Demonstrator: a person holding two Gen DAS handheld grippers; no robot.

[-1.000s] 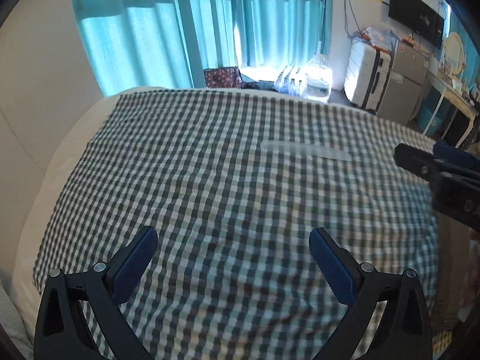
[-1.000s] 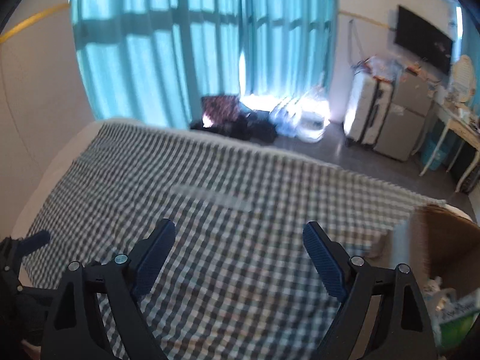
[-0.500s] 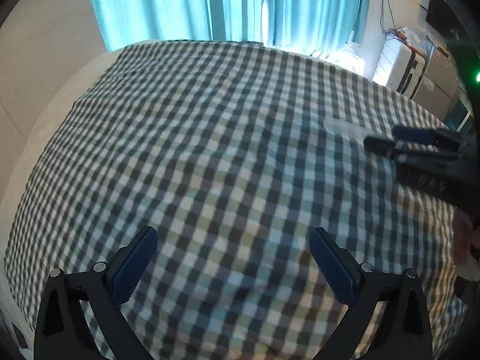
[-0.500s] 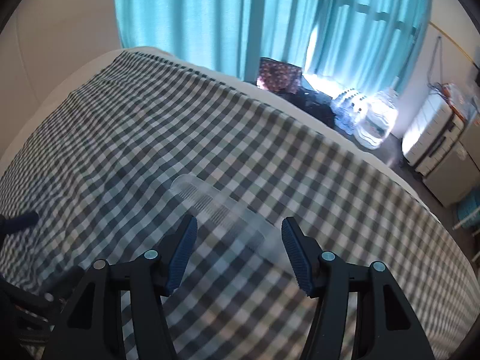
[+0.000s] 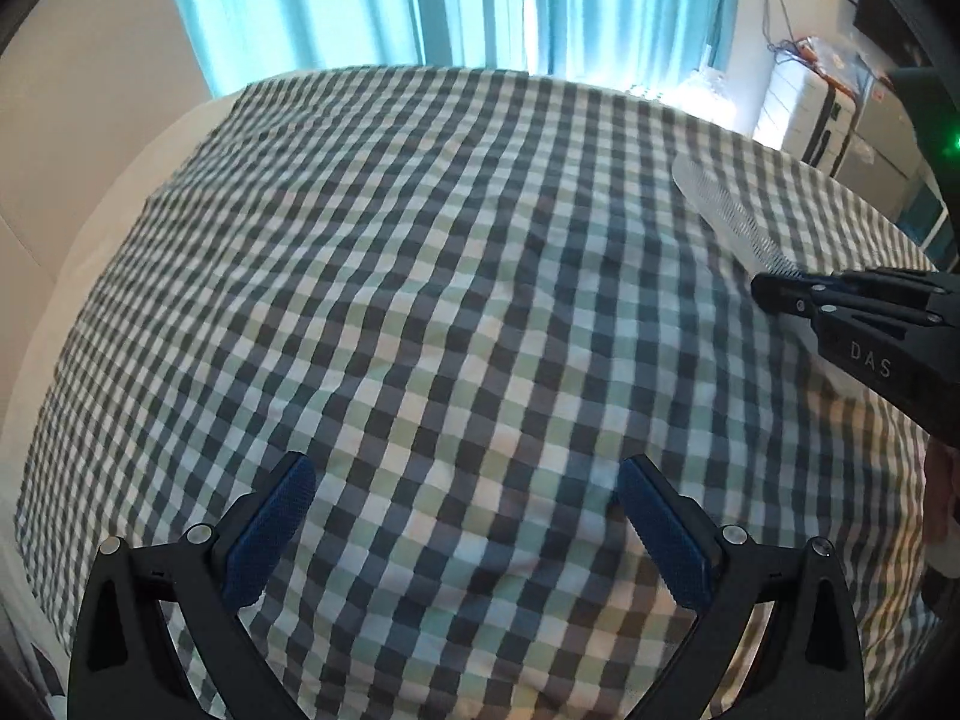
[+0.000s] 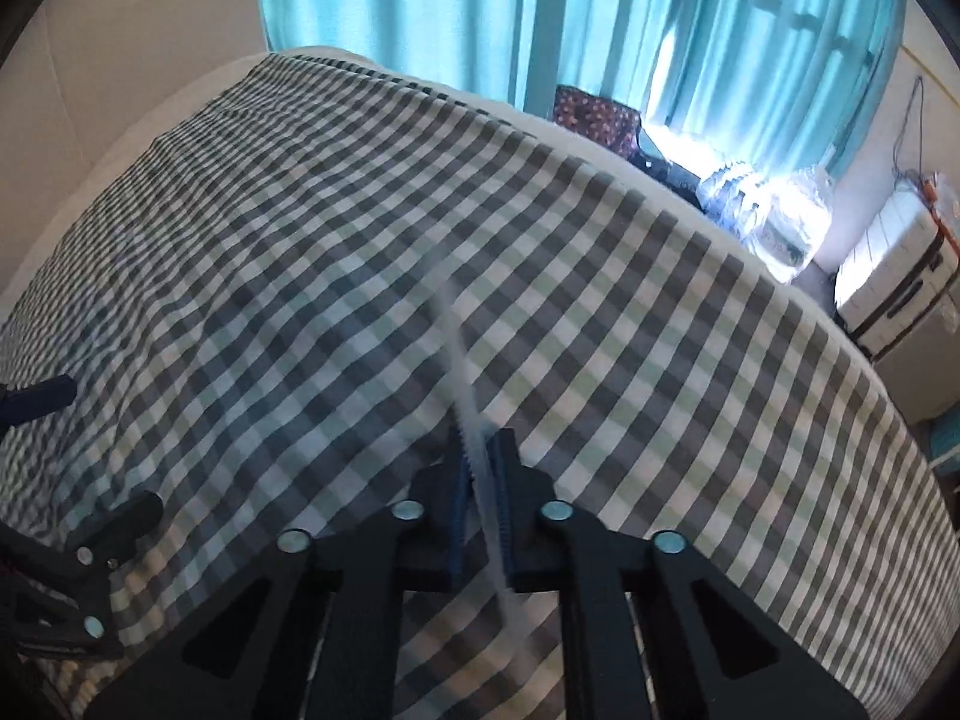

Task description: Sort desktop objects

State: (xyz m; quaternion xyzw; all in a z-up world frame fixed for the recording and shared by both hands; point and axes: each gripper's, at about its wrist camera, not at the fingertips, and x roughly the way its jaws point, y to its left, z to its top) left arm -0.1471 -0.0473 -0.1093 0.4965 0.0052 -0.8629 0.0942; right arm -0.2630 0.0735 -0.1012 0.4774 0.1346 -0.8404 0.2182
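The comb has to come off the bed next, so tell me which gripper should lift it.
Right. The right gripper is already shut on the clear comb; the left gripper hangs open over bare checked cloth.

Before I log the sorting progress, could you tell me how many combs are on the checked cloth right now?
1. The clear comb lies near the cloth's right edge, clamped at one end by the right gripper. Nothing else shows on the checked cloth.

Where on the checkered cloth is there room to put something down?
Nearly everywhere. The checkered cloth is bare from the left gripper up to the curtains. Only the right side is busy, where the right gripper pinches the clear comb.
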